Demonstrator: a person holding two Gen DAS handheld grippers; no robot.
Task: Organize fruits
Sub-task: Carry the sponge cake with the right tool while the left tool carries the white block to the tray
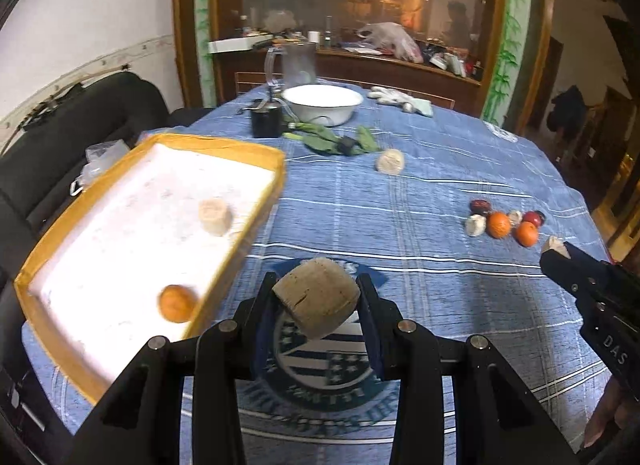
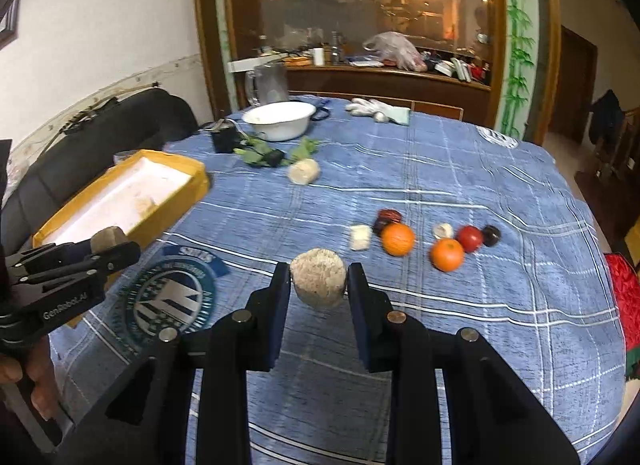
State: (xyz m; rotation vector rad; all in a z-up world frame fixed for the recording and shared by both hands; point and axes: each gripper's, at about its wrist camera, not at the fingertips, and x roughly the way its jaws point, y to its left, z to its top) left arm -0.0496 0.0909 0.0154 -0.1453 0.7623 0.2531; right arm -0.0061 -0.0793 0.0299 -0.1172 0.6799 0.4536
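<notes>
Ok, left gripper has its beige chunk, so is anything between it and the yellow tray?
Nothing visible blocks it. The left gripper holds the beige chunk just right of the yellow tray, with only bare tablecloth between. Inside, an orange and another beige piece leave open floor.

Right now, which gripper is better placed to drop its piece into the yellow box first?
Left. The left gripper, holding a beige chunk, is right beside the yellow box; the right gripper sits farther away, nearer the oranges.
</notes>
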